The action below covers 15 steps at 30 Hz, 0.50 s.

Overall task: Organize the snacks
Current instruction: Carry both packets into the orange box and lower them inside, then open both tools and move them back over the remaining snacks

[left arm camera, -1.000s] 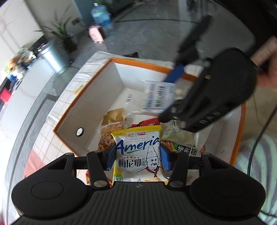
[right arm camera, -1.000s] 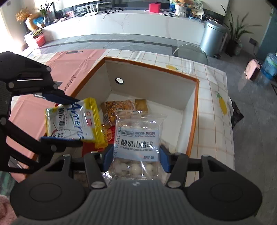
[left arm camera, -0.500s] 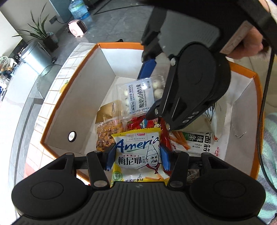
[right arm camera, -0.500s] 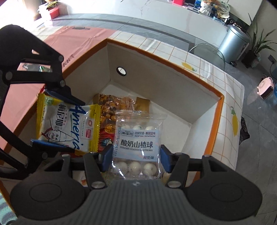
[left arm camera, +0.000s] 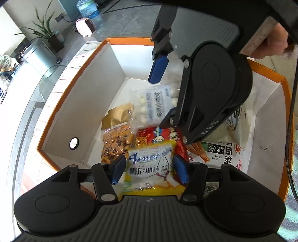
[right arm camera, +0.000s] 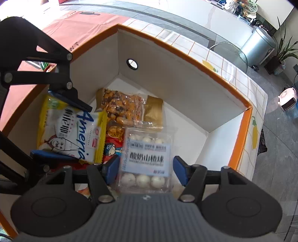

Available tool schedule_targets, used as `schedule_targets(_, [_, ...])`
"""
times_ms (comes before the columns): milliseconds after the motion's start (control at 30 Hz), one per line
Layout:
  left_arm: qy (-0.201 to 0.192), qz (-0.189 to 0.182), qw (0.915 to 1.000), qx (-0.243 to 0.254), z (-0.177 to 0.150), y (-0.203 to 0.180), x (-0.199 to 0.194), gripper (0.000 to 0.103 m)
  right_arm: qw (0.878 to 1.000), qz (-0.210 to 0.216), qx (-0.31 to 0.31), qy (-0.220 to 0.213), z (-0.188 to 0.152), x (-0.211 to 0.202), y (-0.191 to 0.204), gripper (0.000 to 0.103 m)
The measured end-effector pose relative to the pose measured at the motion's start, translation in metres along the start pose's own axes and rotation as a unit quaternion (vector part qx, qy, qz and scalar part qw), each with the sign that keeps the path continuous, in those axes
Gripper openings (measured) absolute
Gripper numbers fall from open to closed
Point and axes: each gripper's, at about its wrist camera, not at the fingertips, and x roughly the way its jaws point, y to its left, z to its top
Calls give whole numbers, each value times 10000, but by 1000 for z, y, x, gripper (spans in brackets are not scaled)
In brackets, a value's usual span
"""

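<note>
A grey tiled floor (right arm camera: 275, 167) runs past the counter (right arm camera: 229, 74), whose cloth is white with an orange grid and fruit prints. Beyond the counter stands a round steel bin (right arm camera: 258, 44), with a glass tabletop (right arm camera: 231, 54) between the two. Just right of the bin is a potted plant (right arm camera: 283, 54). Nearer than the plant, a small pink heater (right arm camera: 287, 98) sits on the floor, beside a blue water bottle (left arm camera: 88, 8). Behind the bin runs a long white ledge (right arm camera: 186, 13). Daylight is bright.
</note>
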Motion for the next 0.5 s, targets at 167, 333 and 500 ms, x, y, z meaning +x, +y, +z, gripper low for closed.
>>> schedule_targets(167, [-278,-103,9990,-326,-7,5,-19,73,9997,21,215,-71,2,-14,-3,73])
schedule_targets(333, [-692,-145,9937,-865,-18,11,-53,73,9974,30,700,-157,1,-36,-2,74])
schedule_targets(500, [-1022,161,9816,-1602,-37,12,-88,73,9884,33,1502,-231,-9,-59,5,74])
